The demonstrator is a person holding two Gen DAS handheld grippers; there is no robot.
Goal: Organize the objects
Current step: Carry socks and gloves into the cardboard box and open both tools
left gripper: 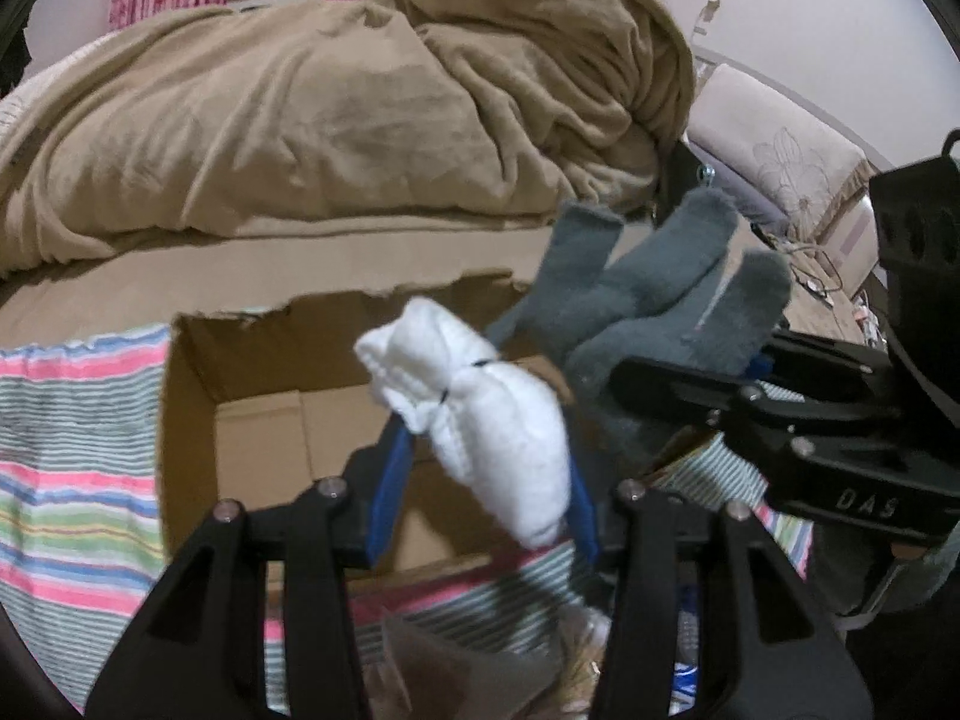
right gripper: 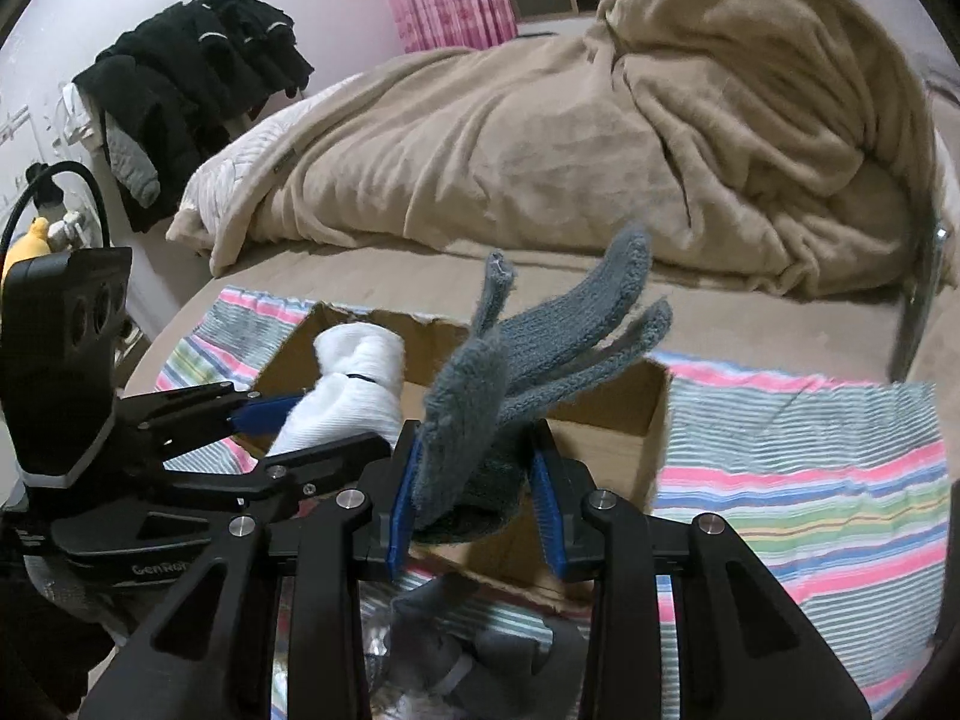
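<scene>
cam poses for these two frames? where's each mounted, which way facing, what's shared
Left wrist: sits on the left gripper, looking forward and down past its jaws at the cardboard box; it holds white socks; the right gripper enters from the right.
Right wrist: sits on the right gripper, facing forward and down over the box; it grips a grey glove; the left gripper enters from the left.
Shared: box, both grippers, socks, glove, tan blanket, striped cloth.
</scene>
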